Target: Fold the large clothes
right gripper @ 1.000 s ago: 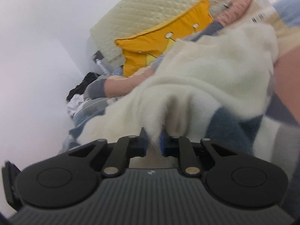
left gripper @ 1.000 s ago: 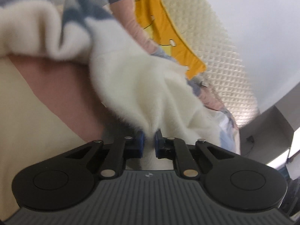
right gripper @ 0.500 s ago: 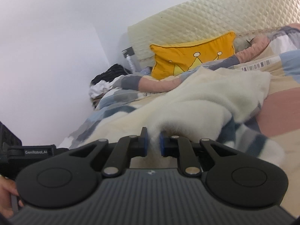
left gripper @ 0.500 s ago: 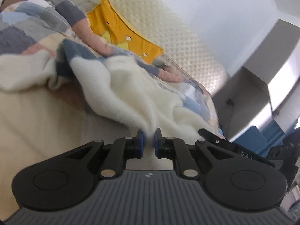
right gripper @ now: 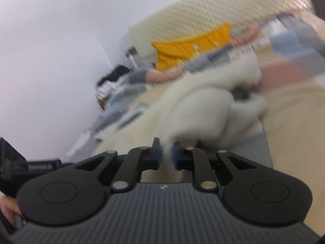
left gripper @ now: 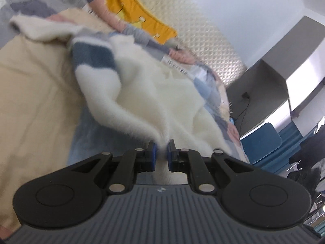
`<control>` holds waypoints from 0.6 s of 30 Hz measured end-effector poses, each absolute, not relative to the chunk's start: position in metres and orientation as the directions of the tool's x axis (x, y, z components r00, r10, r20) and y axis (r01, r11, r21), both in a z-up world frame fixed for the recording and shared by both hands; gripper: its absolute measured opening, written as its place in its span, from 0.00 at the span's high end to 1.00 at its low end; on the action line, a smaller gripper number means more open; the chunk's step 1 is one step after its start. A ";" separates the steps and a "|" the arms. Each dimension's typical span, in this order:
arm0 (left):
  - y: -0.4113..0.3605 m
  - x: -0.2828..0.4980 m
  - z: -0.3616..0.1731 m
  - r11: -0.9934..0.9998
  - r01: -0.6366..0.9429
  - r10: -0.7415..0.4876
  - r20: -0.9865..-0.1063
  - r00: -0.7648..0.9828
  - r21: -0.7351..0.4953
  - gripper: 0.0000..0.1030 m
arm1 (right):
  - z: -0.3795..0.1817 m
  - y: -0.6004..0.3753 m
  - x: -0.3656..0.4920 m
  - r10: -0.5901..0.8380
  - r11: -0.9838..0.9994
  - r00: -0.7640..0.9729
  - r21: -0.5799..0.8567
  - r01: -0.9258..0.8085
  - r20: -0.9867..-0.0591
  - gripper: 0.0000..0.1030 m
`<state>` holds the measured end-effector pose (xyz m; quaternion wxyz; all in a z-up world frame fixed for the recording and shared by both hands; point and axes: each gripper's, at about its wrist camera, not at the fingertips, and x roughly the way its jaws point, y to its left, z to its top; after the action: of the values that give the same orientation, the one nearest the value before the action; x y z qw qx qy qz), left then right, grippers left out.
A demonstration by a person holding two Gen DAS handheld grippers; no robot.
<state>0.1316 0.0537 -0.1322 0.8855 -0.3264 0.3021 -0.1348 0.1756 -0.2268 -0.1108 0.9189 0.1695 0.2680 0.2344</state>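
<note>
A fluffy cream sweater (left gripper: 158,93) with blue and grey stripes lies stretched over the bed, one striped part (left gripper: 93,55) bunched toward the far side. My left gripper (left gripper: 161,150) is shut on a pinch of its cream fabric, which runs away from the pads in taut folds. In the right wrist view the same sweater (right gripper: 195,105) trails back in a blurred heap, and my right gripper (right gripper: 166,150) is shut on another pinch of its edge. The rest of the garment under both grippers is hidden.
The bed carries a beige sheet (left gripper: 30,101) and a patchwork quilt (left gripper: 32,6). A yellow crown cushion (right gripper: 193,46) leans on the quilted headboard (left gripper: 203,32). Dark clothes (right gripper: 113,77) pile by the white wall. The other gripper's body (right gripper: 30,166) and a hand show at left.
Both grippers have pulled back from the headboard and risen a little, dragging the sweater out longer across the bed. The striped part has come into view further away. Both grips stay closed.
</note>
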 end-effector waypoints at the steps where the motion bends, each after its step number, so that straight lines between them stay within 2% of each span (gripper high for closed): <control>1: 0.053 0.137 -0.135 0.757 0.030 -0.430 -0.463 0.775 -0.653 0.88 | -0.118 -0.227 0.176 0.511 0.839 0.742 0.442 -0.318 -0.435 0.84; 4: 0.046 0.150 -0.149 0.786 -0.031 -0.399 -0.545 0.737 -0.617 0.87 | -0.141 -0.231 0.185 0.522 0.816 0.704 0.521 -0.250 -0.481 0.83; 7: 0.044 0.162 -0.164 0.785 -0.087 -0.396 -0.605 0.690 -0.613 0.87 | -0.158 -0.226 0.193 0.494 0.845 0.680 0.483 -0.230 -0.541 0.83; 14: 0.051 0.175 -0.178 0.774 -0.147 -0.391 -0.646 0.655 -0.616 0.86 | -0.188 -0.220 0.205 0.485 0.853 0.618 0.489 -0.180 -0.618 0.82; 18: 0.052 0.177 -0.182 0.783 -0.175 -0.371 -0.673 0.640 -0.597 0.69 | -0.190 -0.219 0.205 0.483 0.857 0.605 0.482 -0.180 -0.633 0.83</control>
<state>0.1767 0.0518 -0.1816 0.8453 -0.3246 0.4205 -0.0578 0.2049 -0.2188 -0.1903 0.8757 0.1885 0.4022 0.1892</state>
